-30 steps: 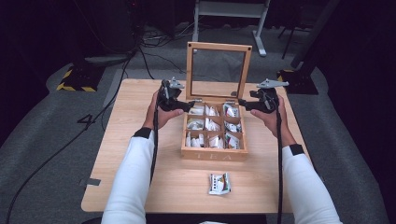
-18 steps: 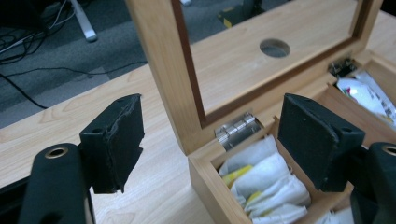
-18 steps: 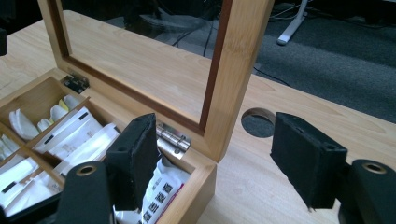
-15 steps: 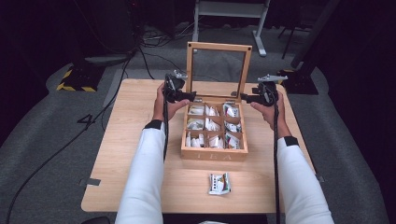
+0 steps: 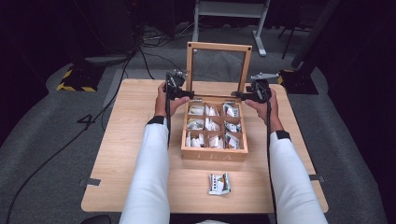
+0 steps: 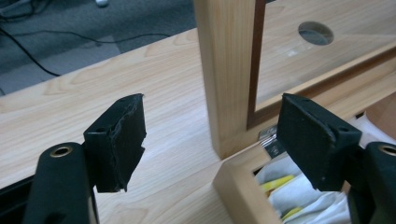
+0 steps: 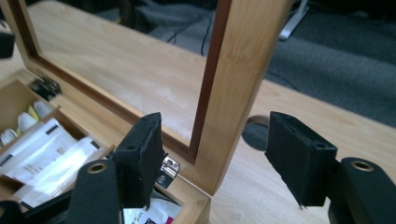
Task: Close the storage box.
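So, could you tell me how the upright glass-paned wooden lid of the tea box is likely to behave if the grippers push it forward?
The wooden lid would probably swing rather than slide, since small metal hinges tie it to the tea box. Its frame looks stiff, but the clear pane seems fragile. With the left gripper and right gripper open around its side posts, it may drop shut quickly.

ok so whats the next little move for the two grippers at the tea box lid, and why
Probably close both sets of jaws onto the lid's side rails. The lid stands upright; the left gripper and right gripper each straddle a rail near its hinge, pads apart from the wood, jaws just been closing. A grip on both sides would let the lid swing down evenly.
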`<control>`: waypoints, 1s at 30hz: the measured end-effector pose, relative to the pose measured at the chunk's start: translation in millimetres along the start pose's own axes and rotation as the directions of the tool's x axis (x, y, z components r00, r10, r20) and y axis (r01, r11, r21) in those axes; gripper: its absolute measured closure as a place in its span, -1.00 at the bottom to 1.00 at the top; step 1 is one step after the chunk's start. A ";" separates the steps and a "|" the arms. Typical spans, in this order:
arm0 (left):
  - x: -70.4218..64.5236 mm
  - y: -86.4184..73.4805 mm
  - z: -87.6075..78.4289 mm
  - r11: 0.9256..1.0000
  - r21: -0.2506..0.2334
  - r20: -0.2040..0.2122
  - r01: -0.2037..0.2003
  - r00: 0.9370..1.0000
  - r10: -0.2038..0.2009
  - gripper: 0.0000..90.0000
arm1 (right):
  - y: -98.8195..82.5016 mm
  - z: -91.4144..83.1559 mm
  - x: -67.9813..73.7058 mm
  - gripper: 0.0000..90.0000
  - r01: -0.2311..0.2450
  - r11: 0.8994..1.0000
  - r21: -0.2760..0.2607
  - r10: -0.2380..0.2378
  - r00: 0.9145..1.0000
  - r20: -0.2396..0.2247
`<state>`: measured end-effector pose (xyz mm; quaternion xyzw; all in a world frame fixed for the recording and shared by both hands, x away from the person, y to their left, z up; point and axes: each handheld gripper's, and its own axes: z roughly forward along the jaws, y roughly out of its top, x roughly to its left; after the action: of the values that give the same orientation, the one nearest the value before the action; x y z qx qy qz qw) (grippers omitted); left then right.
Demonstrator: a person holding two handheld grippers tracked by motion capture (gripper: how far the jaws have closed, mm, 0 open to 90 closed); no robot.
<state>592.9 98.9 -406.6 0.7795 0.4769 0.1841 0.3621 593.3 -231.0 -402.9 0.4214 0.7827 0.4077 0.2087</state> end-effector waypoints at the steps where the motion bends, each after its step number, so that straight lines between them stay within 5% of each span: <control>1: -1.8 0.9 1.3 1.000 -0.008 0.015 -0.006 1.000 0.007 -0.45 | -0.2 2.6 0.3 -0.21 0.002 1.000 0.014 -0.002 1.000 -0.001; 3: -4.9 1.9 6.7 0.999 0.014 0.006 -0.035 0.999 0.035 -0.43 | -0.5 6.4 1.4 -0.20 -0.004 1.000 0.020 0.004 1.000 -0.004; 12: -8.3 7.4 21.7 0.998 0.035 0.034 -0.045 0.998 0.044 -0.43 | -3.8 14.6 -4.5 -0.17 -0.042 0.999 0.024 0.042 0.999 -0.027; 20: -8.3 9.9 25.0 0.996 0.032 0.108 -0.087 0.991 0.083 -0.30 | -3.4 17.2 -9.5 -0.03 -0.051 0.998 0.021 0.052 0.998 -0.047; 30: -6.6 12.4 18.1 0.999 0.012 0.120 -0.031 0.992 0.029 -0.27 | 0.5 20.9 -3.1 0.06 -0.056 0.998 0.019 0.057 0.994 -0.089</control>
<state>608.7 82.6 -409.1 0.7987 0.4437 0.1392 0.3819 609.3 -223.7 -414.6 0.4265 0.7822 0.4256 0.1584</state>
